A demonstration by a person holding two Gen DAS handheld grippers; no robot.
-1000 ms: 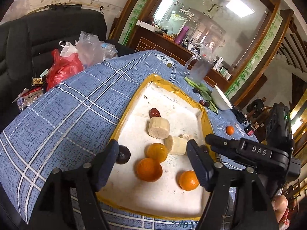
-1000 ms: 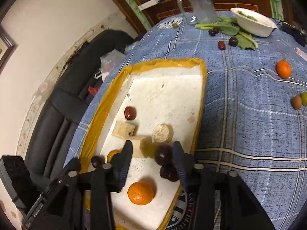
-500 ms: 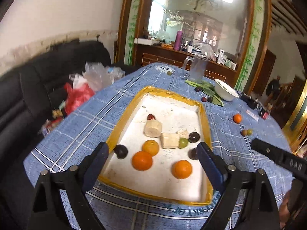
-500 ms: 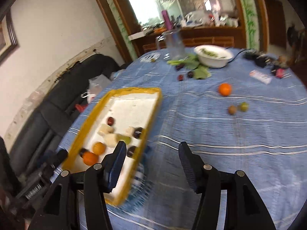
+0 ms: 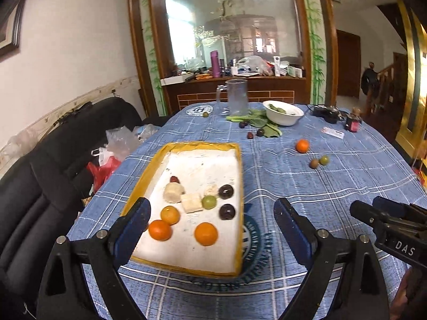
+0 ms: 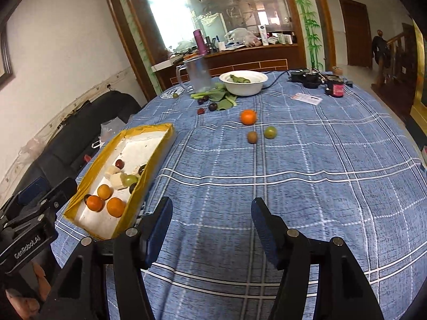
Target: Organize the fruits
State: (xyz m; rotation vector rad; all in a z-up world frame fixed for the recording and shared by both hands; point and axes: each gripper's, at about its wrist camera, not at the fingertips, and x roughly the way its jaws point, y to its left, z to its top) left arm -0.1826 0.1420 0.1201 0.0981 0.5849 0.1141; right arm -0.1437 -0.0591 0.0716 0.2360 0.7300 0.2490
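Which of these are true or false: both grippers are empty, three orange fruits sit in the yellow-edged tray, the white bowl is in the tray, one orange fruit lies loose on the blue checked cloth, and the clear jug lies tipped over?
1. Both the left gripper and the right gripper are empty: true.
2. Three orange fruits sit in the yellow-edged white tray: true.
3. The white bowl is in the tray: false; it stands on the blue checked cloth by the green leaves.
4. One orange fruit lies loose on the cloth: true.
5. The clear plastic jug lies tipped over: false; it stands upright.
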